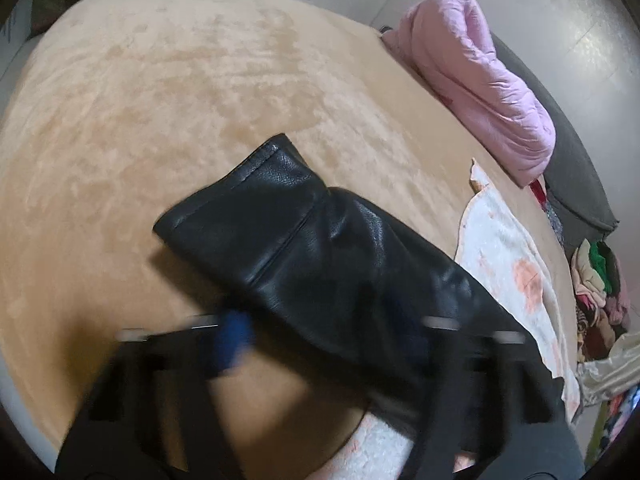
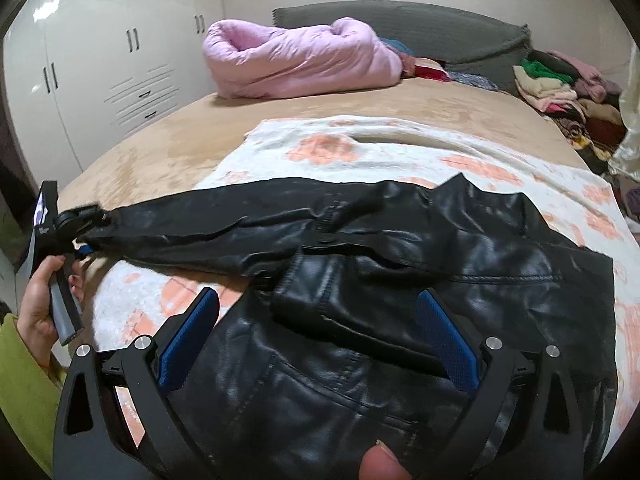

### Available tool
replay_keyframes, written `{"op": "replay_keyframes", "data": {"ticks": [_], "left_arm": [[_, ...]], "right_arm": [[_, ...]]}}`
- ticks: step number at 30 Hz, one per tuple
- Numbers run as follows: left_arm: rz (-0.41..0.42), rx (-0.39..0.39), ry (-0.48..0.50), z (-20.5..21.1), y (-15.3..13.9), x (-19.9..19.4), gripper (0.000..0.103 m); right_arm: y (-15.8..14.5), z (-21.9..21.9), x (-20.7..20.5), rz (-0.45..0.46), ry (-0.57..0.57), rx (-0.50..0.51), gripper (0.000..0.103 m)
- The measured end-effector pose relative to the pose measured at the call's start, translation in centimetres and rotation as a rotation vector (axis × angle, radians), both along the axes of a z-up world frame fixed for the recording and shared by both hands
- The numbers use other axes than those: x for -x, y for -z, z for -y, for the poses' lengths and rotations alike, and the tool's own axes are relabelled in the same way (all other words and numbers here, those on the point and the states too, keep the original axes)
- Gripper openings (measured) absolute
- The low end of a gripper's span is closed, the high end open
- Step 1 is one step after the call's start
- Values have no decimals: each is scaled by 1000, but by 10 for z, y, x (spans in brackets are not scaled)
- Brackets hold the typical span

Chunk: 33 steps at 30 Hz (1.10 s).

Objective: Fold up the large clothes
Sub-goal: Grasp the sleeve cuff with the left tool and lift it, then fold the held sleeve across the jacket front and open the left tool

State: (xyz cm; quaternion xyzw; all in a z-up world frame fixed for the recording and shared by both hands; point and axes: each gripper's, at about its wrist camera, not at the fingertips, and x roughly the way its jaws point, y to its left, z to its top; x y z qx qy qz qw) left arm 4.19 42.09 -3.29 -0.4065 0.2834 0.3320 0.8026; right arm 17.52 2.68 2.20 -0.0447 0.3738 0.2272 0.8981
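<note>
Sleeve-fold step, by the look of it. The black faux-leather jacket (image 2: 400, 280) lies spread on a white fleece blanket with orange flower prints (image 2: 360, 144), itself laid over the tan plush bedspread (image 1: 180, 100). One sleeve is already doubled across the chest; the other, the long left sleeve (image 2: 224, 228), is stretched out sideways. The left gripper (image 2: 86, 214) sits at that sleeve's cuff end, seemingly pinching it — the left wrist view is motion-blurred, so how far its jaws are closed I cannot tell. The right gripper (image 2: 320, 336) hovers over the jacket body with jaws spread wide, blue pads (image 2: 188, 336) either side of the folded cuff, holding nothing.

Next move likely calls for carrying the stretched sleeve inward across the jacket front, while the right gripper pins the body — stiff leather may spring back.

Around: rolled pink quilted duvet (image 2: 296, 60) near the grey headboard (image 2: 400, 28), a pile of mixed clothes (image 2: 560, 88) at the bed's far corner, white wardrobe doors (image 2: 100, 60). None blocks the fold path.
</note>
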Motion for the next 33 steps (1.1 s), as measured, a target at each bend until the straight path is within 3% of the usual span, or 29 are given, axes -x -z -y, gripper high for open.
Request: {"op": "replay_keyframes", "data": {"ticks": [3,7,18,21,33], "left_arm": [[27,-29,41,5,-7,-2,11],[122,-87,79,18,-32,6,4],[300,-234,209,82,-132,3,1],[317,-290,256,106,-159,-8,1],[349,-382,467,203,-209,-62,1]], "right_arm": [[1,12,1,-6,31,-21,99],[5,31,4,-24,72,-51,99],[-12,85,14,-2,167,-115,99],[-16,102,19,1,182,-155,99],[-28,165,29,19,271,-260,99]]}}
